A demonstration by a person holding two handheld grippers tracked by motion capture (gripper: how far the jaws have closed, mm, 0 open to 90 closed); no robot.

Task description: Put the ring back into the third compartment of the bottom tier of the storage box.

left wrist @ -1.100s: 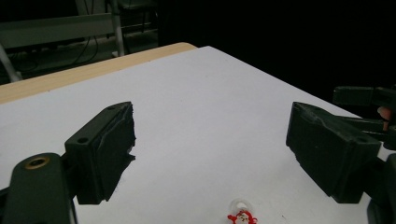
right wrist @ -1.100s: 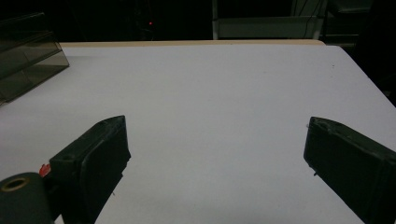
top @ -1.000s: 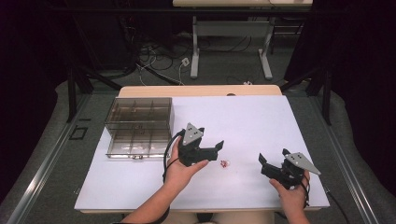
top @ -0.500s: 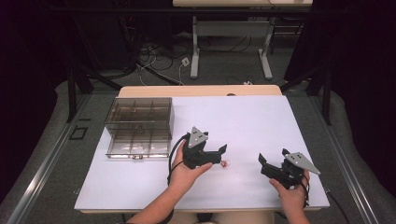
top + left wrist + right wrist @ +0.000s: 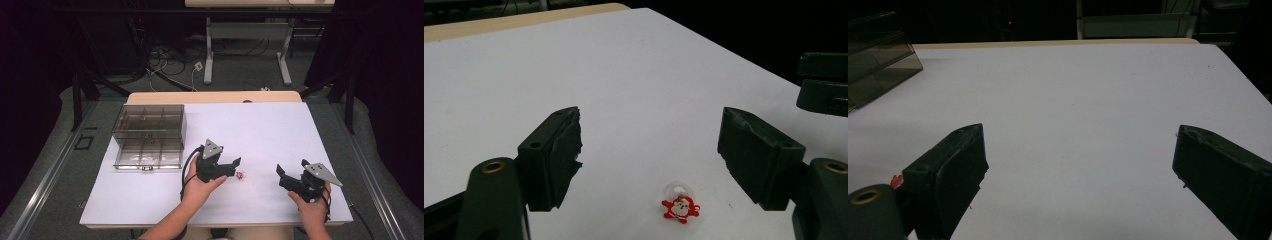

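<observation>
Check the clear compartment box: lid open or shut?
Open. The compartment box has its lid raised behind the tray, dividers exposed.

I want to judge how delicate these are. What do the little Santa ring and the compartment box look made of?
Santa ring: probably soft plastic or rubber, matte red-and-white figure on a clear glossy loop. Compartment box: looks like hard, smoky transparent plastic; its dividers show through the glossy walls.

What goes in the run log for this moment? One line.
left gripper: jaws open, just been closing around small red Santa ring, not touching | right gripper: jaws open, empty
</observation>
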